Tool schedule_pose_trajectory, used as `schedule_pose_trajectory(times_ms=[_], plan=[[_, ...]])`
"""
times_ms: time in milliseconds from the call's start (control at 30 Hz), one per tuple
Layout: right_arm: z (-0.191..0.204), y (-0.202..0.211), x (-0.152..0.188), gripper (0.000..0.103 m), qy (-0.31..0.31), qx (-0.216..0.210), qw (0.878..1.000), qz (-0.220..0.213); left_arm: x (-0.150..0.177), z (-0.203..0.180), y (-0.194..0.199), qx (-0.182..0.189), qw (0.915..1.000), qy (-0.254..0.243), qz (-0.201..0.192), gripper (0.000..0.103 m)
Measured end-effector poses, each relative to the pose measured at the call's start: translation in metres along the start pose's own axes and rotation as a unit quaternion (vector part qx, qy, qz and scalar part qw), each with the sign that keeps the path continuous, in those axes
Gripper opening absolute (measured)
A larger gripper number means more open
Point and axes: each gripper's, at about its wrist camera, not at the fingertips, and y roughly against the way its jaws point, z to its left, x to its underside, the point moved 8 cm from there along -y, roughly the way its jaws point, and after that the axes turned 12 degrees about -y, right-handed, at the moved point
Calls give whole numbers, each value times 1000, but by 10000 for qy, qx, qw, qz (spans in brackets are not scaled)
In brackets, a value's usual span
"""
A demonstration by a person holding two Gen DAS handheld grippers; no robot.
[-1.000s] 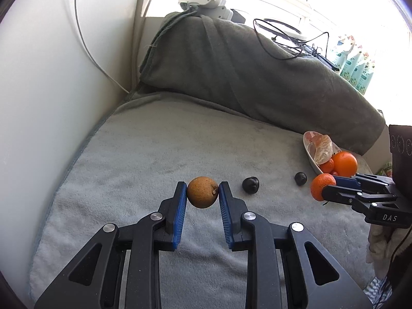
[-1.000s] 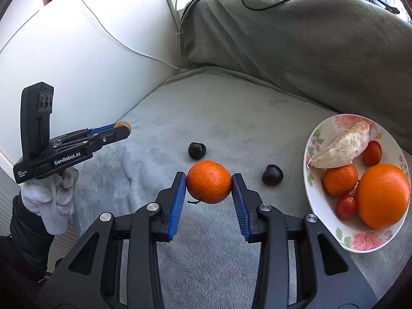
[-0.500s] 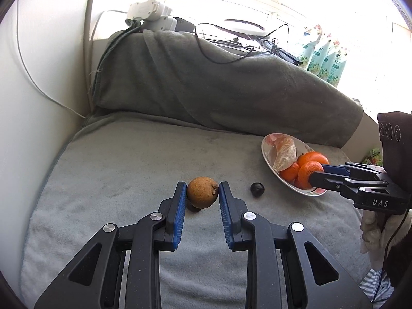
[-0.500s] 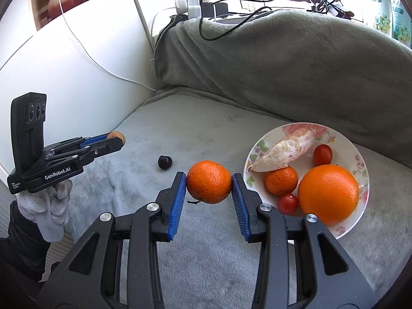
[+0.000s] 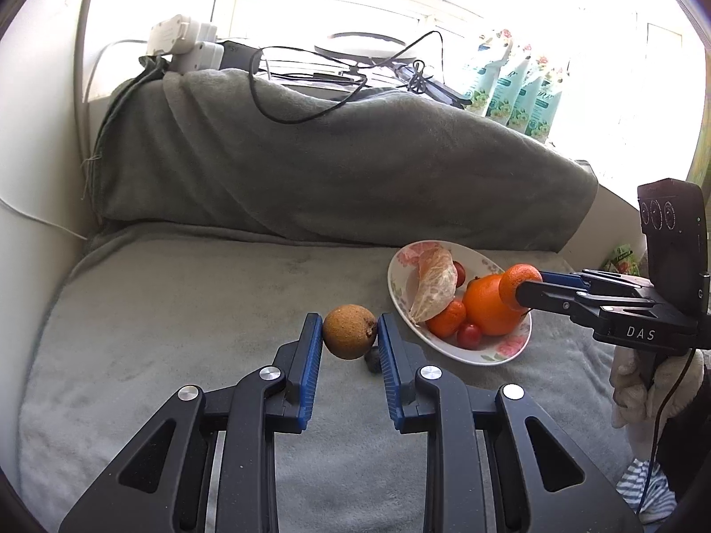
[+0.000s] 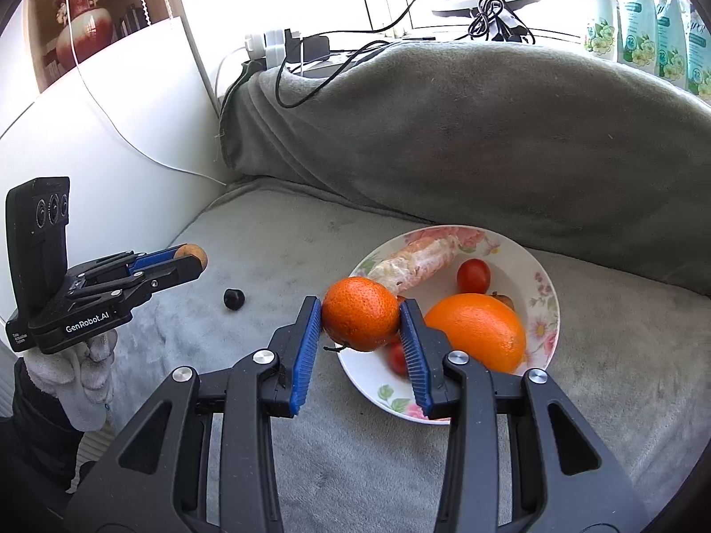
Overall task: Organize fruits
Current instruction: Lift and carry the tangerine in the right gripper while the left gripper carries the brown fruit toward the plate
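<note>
A plush gray blanket (image 6: 311,240) covers the flat surface and the hump behind it, and a glossy floral plate (image 6: 544,293) sits on it with a big smooth orange (image 6: 475,331), a papery peeled citrus wedge (image 5: 434,286) and shiny little tomatoes (image 6: 473,274). The right gripper (image 6: 361,316) is narrowed onto a dimpled tangerine (image 6: 360,313), pads pressed on both sides, held just above the plate's near rim. The left gripper (image 5: 349,333) pinches a rough brown round fruit (image 5: 349,331) in the air just left of the plate, with a small dark fruit (image 6: 233,298) lying on the blanket under it.
</note>
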Motion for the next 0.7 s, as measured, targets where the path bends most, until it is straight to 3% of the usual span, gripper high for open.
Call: schedule_pose_trajectory(times_ms=[700], plan=[[-73, 2, -24, 38, -509, 456, 9975, -177, -44, -60, -49, 514, 9976, -469, -10, 24]])
